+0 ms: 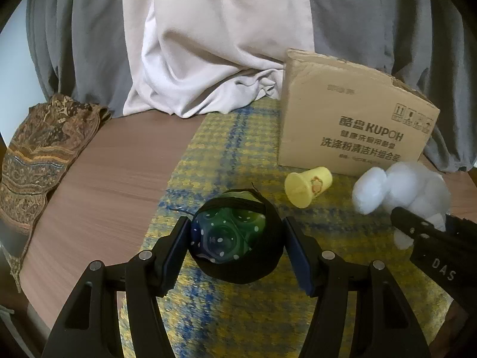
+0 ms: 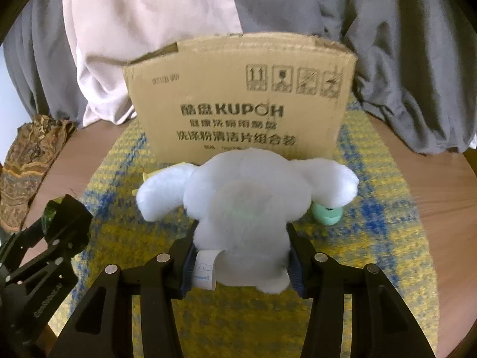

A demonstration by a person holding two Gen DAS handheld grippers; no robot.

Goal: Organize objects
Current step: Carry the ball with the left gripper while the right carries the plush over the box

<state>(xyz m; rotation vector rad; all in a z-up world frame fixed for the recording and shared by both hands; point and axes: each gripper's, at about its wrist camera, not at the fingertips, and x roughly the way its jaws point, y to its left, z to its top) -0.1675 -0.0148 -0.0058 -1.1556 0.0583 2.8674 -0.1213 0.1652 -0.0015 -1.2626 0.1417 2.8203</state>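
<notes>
On the mat [image 1: 247, 149], both grippers grip toys: ball [image 1: 235, 238], plush [image 2: 241, 208].

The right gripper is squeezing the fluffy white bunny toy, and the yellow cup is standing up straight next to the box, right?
Not quite. The yellow cup is lying on its side on the mat, not standing up; the left wrist view shows it, in front of the cardboard box. The rest holds: the right gripper does squeeze the white plush toy.
</notes>
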